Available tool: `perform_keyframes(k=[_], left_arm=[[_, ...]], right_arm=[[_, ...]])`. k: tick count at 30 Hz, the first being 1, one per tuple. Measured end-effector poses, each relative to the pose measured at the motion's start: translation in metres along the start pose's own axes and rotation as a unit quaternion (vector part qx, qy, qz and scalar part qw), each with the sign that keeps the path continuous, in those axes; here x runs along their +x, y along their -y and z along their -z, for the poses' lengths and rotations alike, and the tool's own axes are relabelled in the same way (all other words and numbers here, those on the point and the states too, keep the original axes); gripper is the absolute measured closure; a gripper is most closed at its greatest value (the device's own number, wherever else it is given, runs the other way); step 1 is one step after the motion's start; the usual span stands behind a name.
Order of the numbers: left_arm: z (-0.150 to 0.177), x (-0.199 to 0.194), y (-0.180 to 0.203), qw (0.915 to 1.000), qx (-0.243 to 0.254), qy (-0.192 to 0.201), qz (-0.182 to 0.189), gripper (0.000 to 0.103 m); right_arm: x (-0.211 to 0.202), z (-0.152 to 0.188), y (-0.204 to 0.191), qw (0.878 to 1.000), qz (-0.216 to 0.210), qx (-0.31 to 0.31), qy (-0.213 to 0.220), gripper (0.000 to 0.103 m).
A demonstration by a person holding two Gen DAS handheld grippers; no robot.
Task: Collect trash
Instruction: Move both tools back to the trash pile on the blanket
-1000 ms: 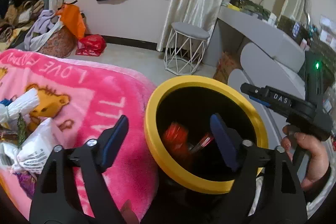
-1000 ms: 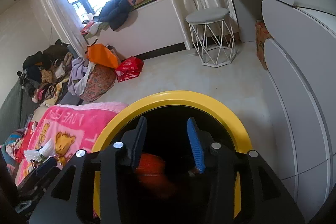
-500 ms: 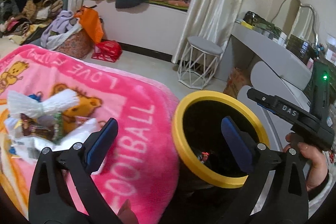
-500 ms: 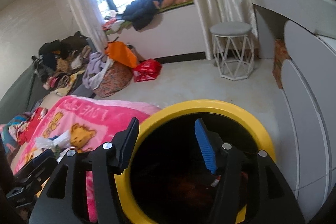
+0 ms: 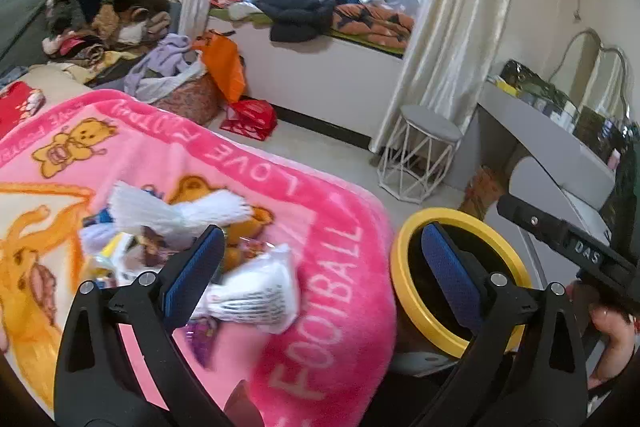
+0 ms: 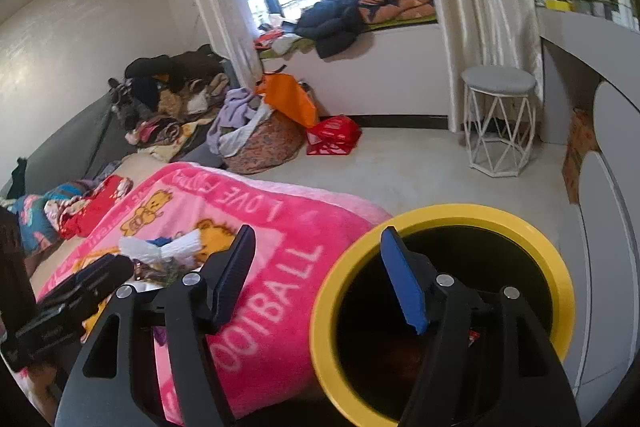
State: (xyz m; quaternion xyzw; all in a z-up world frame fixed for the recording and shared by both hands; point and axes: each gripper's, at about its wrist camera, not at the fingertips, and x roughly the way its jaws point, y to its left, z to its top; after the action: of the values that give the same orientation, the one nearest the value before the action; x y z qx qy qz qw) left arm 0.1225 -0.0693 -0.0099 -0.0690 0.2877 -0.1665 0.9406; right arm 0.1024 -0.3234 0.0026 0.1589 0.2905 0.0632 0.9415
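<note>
**Bin beside the bed, both grippers empty**

Left wrist view: a black bin with a yellow rim point(image 5: 404, 291) stands just beside the edge of the pink blanket point(image 5: 320, 307), low and right of centre. Its inside is dark and mostly hidden behind the gripper finger, so its contents cannot be made out from here. On the blanket lies a heap of trash point(image 5: 180, 243): a white crinkled wrapper with printed lines point(image 5: 256, 295), a white tasselled piece point(image 5: 180, 215) and several small colourful wrappers, blurred. The left gripper point(image 5: 320, 271) is spread wide with nothing between its blue pads; its left finger overlaps the heap, its right finger the bin's mouth. Whether it touches anything cannot be told. At the far right, the right gripper point(image 5: 568, 247) shows side-on in the person's hand point(image 5: 612, 331).

Right wrist view: the bin point(image 6: 552, 259) fills the lower right, its mouth open. Deep inside, something reddish point(image 6: 400, 351) shows dimly, and a small red-and-white scrap point(image 6: 473, 335) sits near the wall. The right gripper point(image 6: 320, 275) is wide apart and holds nothing; its right finger hangs over the bin's mouth, its left over the blanket point(image 6: 280, 227). The trash heap point(image 6: 168, 251) lies farther left, beside the left gripper's body point(image 6: 76, 291).
</note>
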Motion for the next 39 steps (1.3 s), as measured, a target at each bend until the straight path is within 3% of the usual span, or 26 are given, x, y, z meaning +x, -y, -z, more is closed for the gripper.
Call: perform_keyframes(k=[26,39], left_arm=[[-0.006,-0.045,-0.097,0.9913,-0.096,0.039,-0.082,0.012],[0.004,-0.035,-0.145,0.9844,-0.14,0.018,-0.105,0.012]], right_arm=[[0.015,0.029,-0.099,0.991,-0.088,-0.088,-0.042,0.037],[0.057,0.058,-0.148,0.983,-0.102,-0.124,-0.085,0.023]])
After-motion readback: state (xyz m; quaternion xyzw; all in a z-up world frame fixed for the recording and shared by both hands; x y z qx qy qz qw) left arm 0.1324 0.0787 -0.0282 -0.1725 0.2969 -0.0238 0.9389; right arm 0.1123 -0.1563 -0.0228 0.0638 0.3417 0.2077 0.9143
